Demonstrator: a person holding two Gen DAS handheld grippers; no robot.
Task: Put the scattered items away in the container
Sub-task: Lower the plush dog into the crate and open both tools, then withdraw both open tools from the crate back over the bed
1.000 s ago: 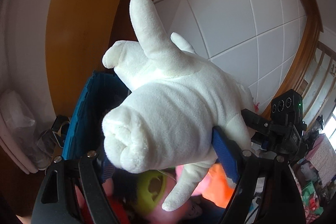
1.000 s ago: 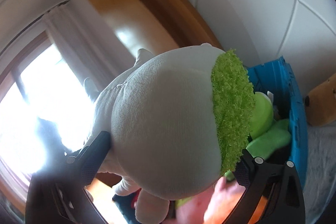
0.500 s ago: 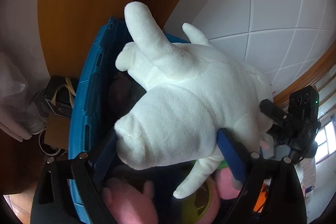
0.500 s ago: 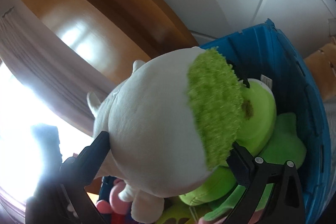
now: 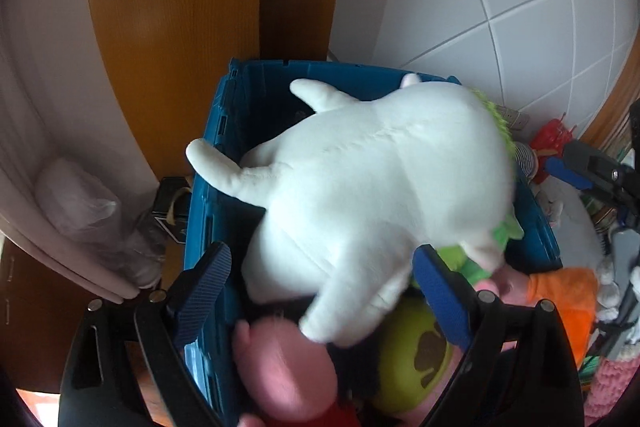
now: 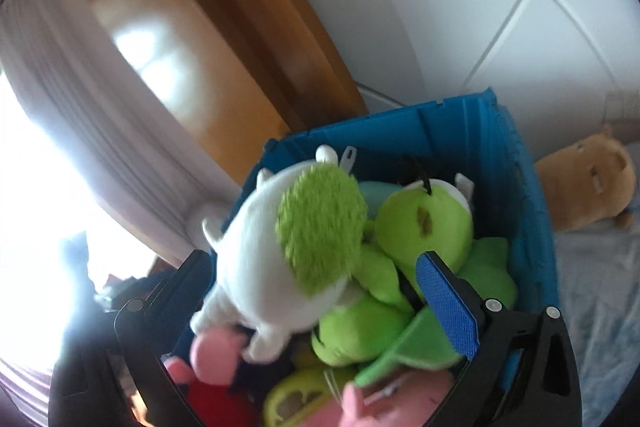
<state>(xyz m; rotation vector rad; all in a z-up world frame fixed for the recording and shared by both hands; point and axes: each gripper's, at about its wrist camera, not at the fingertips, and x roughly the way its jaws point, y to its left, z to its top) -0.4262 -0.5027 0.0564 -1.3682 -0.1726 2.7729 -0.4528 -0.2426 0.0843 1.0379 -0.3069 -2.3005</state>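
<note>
The fingers of the left gripper are standing spread apart in the lower part of the left wrist view, and the white plush toy is lying between and beyond them without being pinched. In the right wrist view the right gripper is likewise gaping, its blue-padded finger standing clear of the toy in the lower right. Both pairs of fingers are released, which fits a toy being let go over the box, though motion blur is making it hard to tell whether any pad is grazing the fabric.

The toy is sitting at the centre of both views, inside the rim of the blue plastic crate, resting on top of the pile. One limb is draping over the crate's left wall in the left wrist view. The toy is soft, cream-white, rounded, with stubby limbs and a shaggy lime-green patch on its head.

Beneath it are lying a green frog plush, a pink plush and a yellow-green ball-shaped toy. A brown plush animal is lying outside the crate at the right edge of the right wrist view, so the tidying is probably not complete.
</note>
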